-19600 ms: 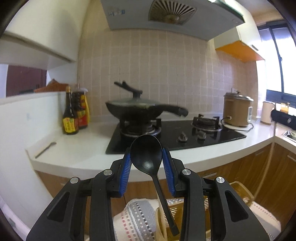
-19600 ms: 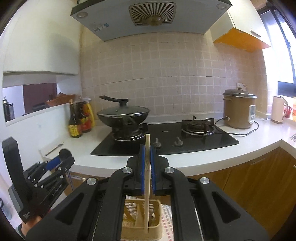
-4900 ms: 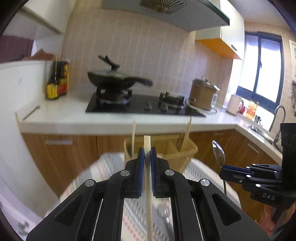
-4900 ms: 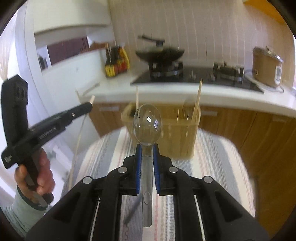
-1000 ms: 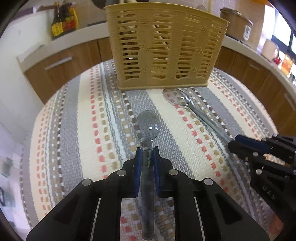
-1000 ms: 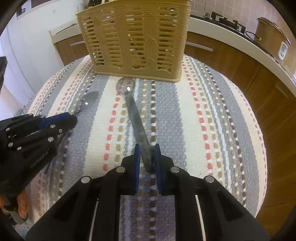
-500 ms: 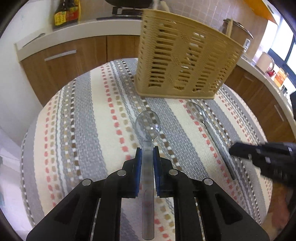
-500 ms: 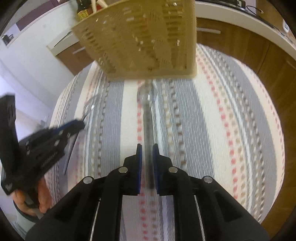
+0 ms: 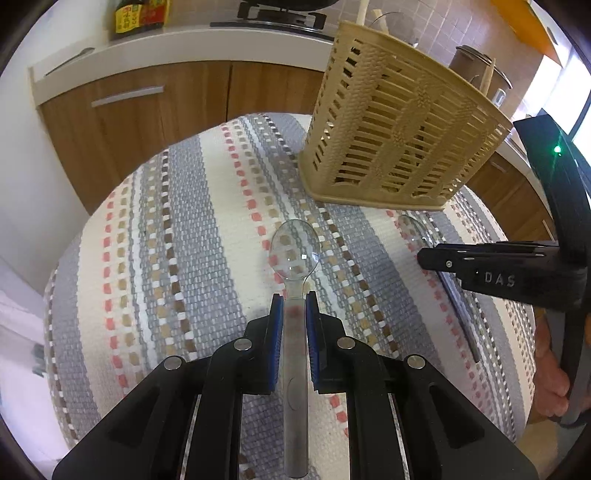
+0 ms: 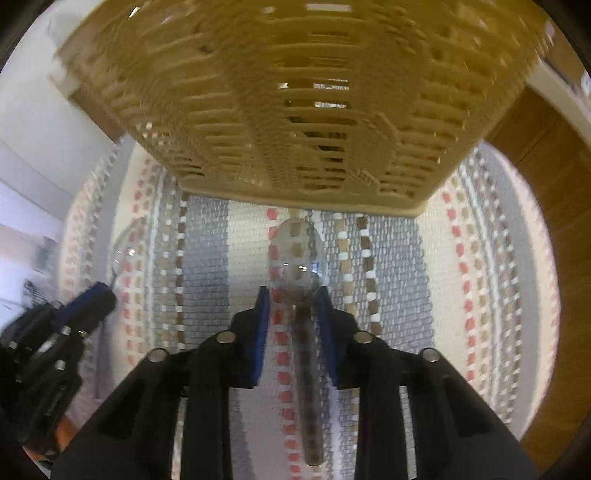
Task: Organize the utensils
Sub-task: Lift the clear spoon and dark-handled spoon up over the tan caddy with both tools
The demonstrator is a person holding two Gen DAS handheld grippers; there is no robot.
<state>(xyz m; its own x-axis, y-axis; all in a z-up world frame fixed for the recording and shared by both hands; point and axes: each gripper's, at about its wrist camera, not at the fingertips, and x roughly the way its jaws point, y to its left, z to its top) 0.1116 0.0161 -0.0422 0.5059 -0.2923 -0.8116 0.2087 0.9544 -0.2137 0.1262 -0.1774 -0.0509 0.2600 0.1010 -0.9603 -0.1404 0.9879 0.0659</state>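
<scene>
My left gripper (image 9: 294, 306) is shut on the handle of a metal spoon (image 9: 294, 254), holding it just above the striped cloth (image 9: 184, 258). The tan slatted utensil basket (image 9: 399, 140) stands at the cloth's far side with sticks poking out of it. My right gripper (image 10: 293, 302) has its jaws apart around a second metal spoon (image 10: 297, 254) that lies on the cloth, its bowl just in front of the basket (image 10: 295, 92). In the left wrist view the right gripper (image 9: 424, 254) sits over that spoon (image 9: 412, 229).
Wooden cabinets (image 9: 147, 96) and a white counter (image 9: 184, 40) with sauce bottles (image 9: 140, 14) and a stove stand behind the basket. A rice cooker (image 9: 476, 62) is at the back right. The cloth (image 10: 406, 258) drops off at its rounded edges.
My right gripper has opened, moved forward along its spoon toward the basket. My left gripper has lifted its spoon slightly and swung left.
</scene>
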